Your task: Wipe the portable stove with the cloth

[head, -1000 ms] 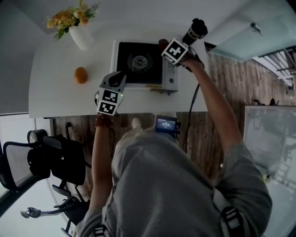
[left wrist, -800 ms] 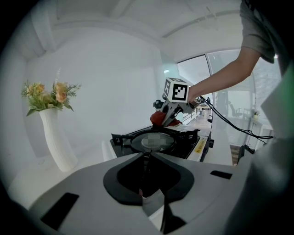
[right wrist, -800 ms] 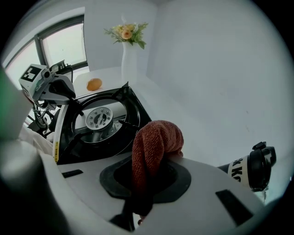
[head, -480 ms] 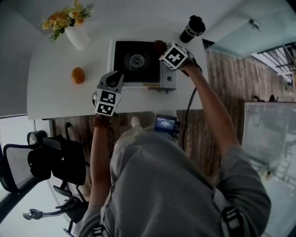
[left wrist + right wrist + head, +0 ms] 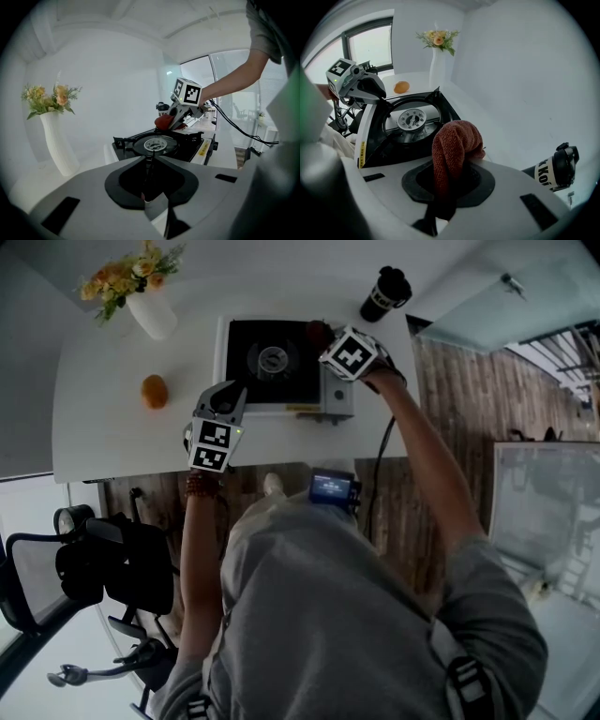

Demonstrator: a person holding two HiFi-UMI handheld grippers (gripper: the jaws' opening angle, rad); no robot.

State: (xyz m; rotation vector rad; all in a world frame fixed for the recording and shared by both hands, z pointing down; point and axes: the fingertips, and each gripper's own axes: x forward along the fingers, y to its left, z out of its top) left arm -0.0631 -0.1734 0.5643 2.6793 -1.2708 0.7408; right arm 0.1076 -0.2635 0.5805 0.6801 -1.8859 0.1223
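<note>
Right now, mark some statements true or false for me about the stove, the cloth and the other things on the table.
1. The right gripper is shut on the red cloth. True.
2. The cloth lies spread flat over the burner. False: it is bunched in the jaws, and the burner is bare.
3. In the head view, an orange fruit sits on the table, left of the portable stove. True.
4. The black tumbler stands on the stove. False: it stands on the table, apart from the stove.
</note>
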